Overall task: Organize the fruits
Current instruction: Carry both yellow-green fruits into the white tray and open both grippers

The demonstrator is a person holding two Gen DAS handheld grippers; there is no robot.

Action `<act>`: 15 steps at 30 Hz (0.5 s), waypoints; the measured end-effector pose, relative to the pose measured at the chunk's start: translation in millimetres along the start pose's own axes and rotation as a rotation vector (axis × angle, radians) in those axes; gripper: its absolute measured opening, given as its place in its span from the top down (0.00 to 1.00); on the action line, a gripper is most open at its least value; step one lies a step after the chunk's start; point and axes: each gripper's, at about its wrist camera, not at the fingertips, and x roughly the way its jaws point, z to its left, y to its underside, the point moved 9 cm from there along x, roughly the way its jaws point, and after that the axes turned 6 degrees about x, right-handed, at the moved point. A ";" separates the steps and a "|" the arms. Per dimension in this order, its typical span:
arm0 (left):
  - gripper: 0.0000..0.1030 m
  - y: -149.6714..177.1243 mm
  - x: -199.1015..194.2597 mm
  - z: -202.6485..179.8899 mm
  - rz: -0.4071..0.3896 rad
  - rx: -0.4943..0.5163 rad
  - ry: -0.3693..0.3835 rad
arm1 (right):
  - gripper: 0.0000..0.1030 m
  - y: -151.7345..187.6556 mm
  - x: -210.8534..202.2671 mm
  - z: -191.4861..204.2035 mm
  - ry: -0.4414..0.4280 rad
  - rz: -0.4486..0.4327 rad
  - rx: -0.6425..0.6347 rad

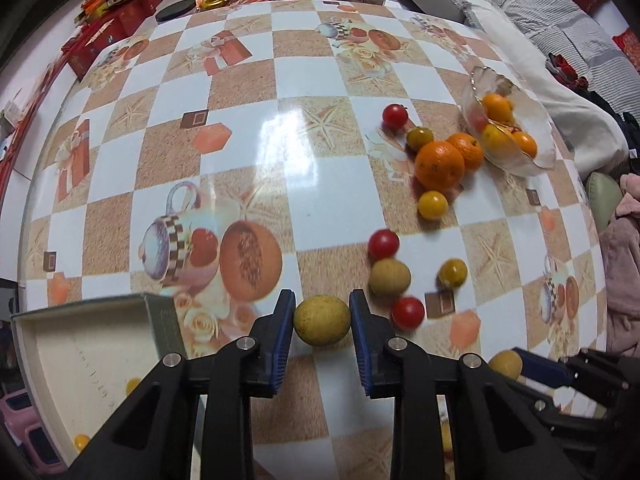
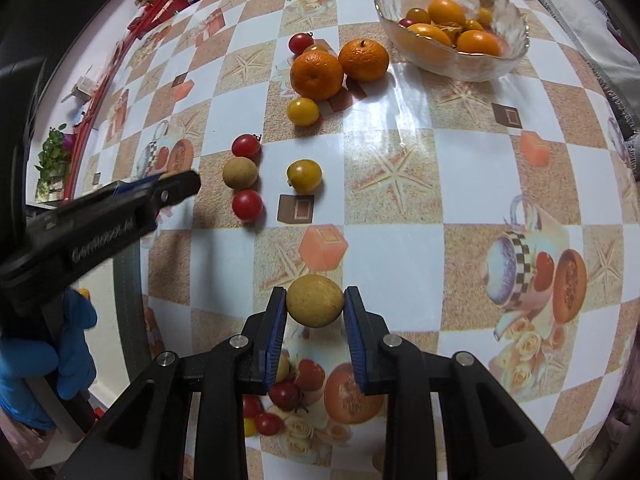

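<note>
Grippers each pinch one small tan fruit. Left gripper (image 1: 322,322) holds a tan fruit (image 1: 322,321) near the box (image 1: 96,344). Right gripper (image 2: 315,306) holds another tan fruit (image 2: 315,300) above the table (image 2: 400,208), well away from the glass bowl (image 2: 452,26).

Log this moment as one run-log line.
left claw: shut on longan | right claw: shut on second longan | both lifted off table

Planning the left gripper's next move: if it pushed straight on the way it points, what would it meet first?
Probably bare tablecloth: the left gripper, shut on a longan, points steeply down; depth is unclear.
</note>
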 end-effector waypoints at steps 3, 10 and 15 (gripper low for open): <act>0.71 8.9 -12.1 0.3 -0.011 -0.009 0.011 | 0.70 4.3 -6.8 0.7 -0.002 -0.004 0.000; 0.71 34.6 -41.4 9.3 -0.038 -0.035 0.020 | 0.70 19.0 -22.0 4.0 -0.005 -0.008 -0.006; 0.71 59.3 -61.0 23.4 -0.047 -0.071 0.018 | 0.70 28.6 -26.3 12.3 0.002 -0.003 -0.024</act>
